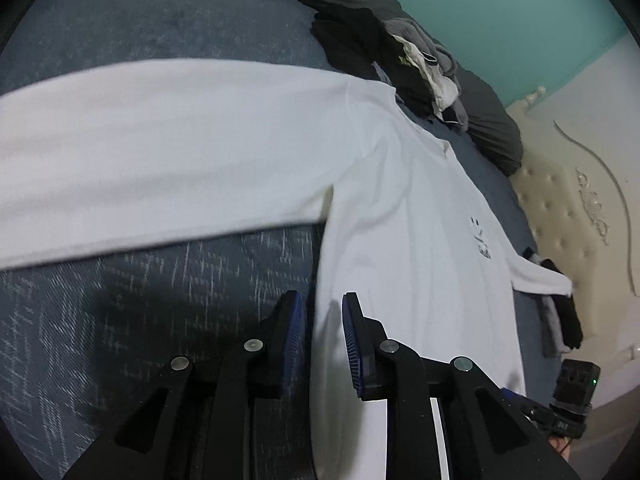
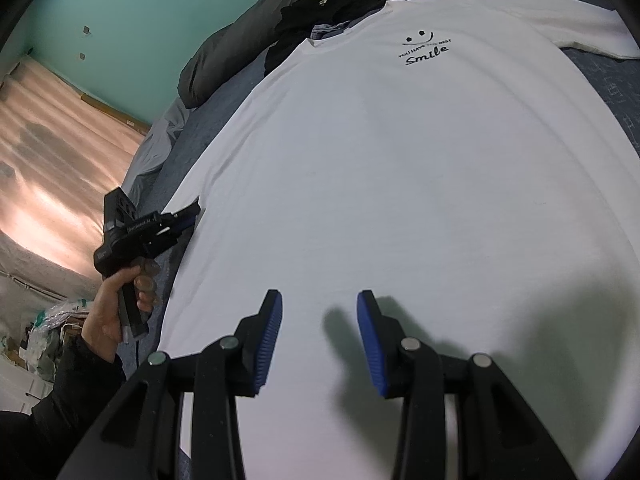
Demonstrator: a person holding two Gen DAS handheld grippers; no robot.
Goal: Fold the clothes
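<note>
Nearest, right gripper [image 2: 319,320] above the hem, jaws wide, empty; left gripper [image 1: 323,322] straddling the left side edge, jaws narrowly apart, nothing pinched. Beyond, white shirt [image 2: 400,168] flat on bed [image 1: 160,280], running hem-near to collar-far, sleeves spread sideways.

White long-sleeved shirt [image 2: 400,184] lies flat, print up.

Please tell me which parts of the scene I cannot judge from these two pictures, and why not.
- White shirt: its bottom hem is hidden behind the right gripper and cut off by the lower edge of the right wrist view.
- Its left sleeve is blurred and cut off at the edge of the left wrist view.
- Clothes pile: the single garments are too tangled to tell apart.
- Left gripper: whether its fingers touch the shirt edge is unclear.
</note>
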